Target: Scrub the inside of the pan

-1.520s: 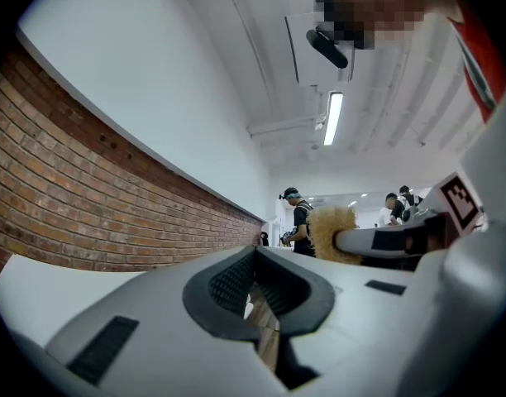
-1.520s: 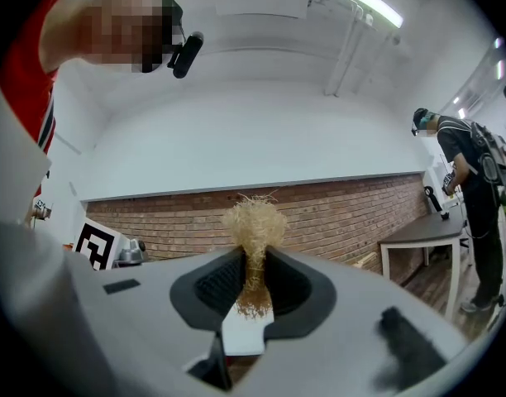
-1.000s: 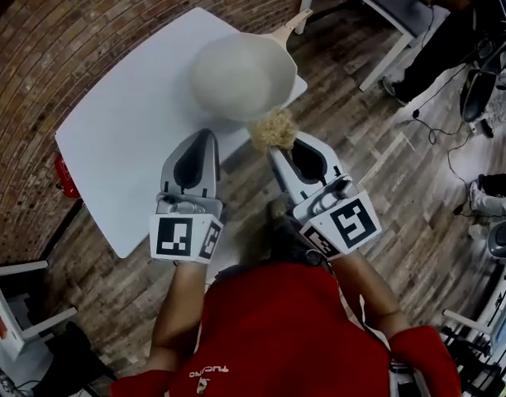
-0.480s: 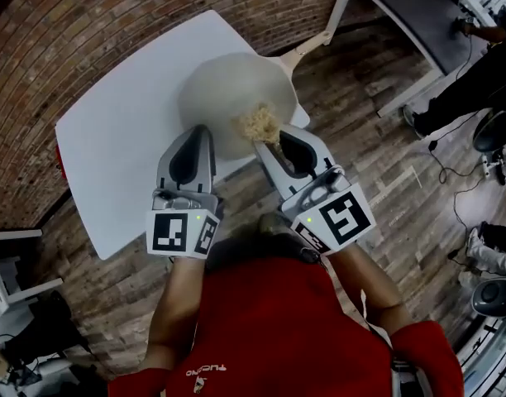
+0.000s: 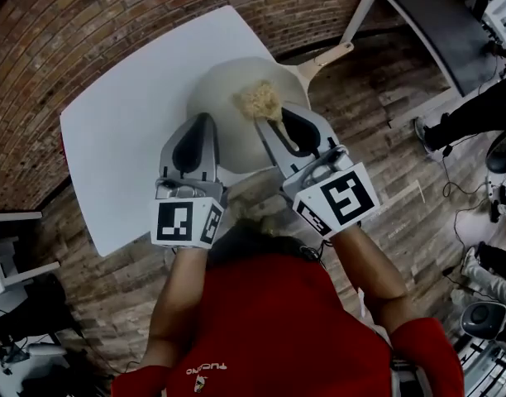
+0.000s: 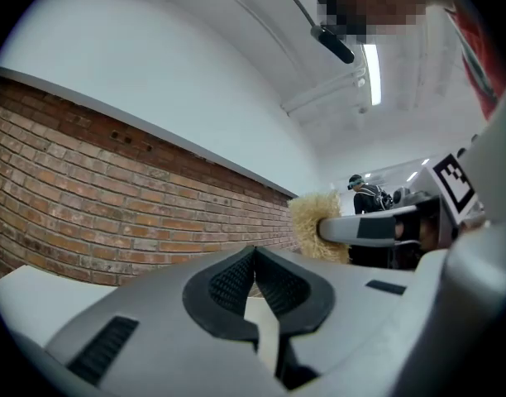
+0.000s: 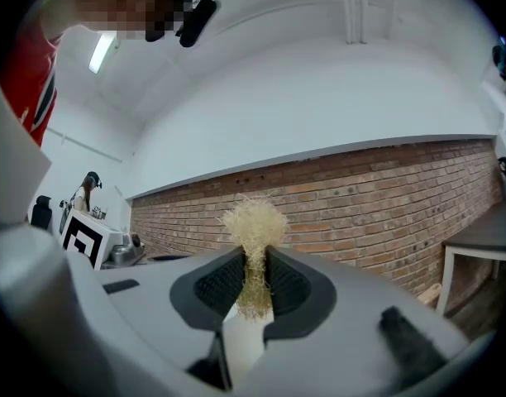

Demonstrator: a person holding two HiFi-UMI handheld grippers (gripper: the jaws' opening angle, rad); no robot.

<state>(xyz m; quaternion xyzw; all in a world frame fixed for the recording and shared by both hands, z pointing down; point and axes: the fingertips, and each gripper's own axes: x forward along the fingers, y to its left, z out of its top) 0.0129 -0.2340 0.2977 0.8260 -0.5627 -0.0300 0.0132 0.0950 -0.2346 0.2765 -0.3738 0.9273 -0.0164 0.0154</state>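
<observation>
A cream pan [image 5: 228, 85] with a pale wooden handle [image 5: 327, 56] sits at the near right corner of the white table [image 5: 129, 114]. My right gripper [image 5: 268, 122] is shut on a straw-coloured scrubber [image 5: 259, 99], which hangs over the inside of the pan. In the right gripper view the scrubber [image 7: 254, 226] sticks up between the jaws of the right gripper [image 7: 254, 273]. My left gripper [image 5: 205, 121] is shut with nothing in it, its tip at the pan's near left rim. In the left gripper view the left gripper [image 6: 254, 253] has the scrubber [image 6: 309, 222] to its right.
A brick wall [image 5: 112, 15] runs behind the table. Wooden floor [image 5: 377, 131] lies to the right. A dark table on white legs [image 5: 435, 23] stands at the far right, with a person's legs [image 5: 476, 106] by it. A white chair [image 5: 13, 275] stands at the left.
My right gripper has carried the scrubber from the pan's near rim to over its inside. My left gripper has come forward to the pan's near left rim.
</observation>
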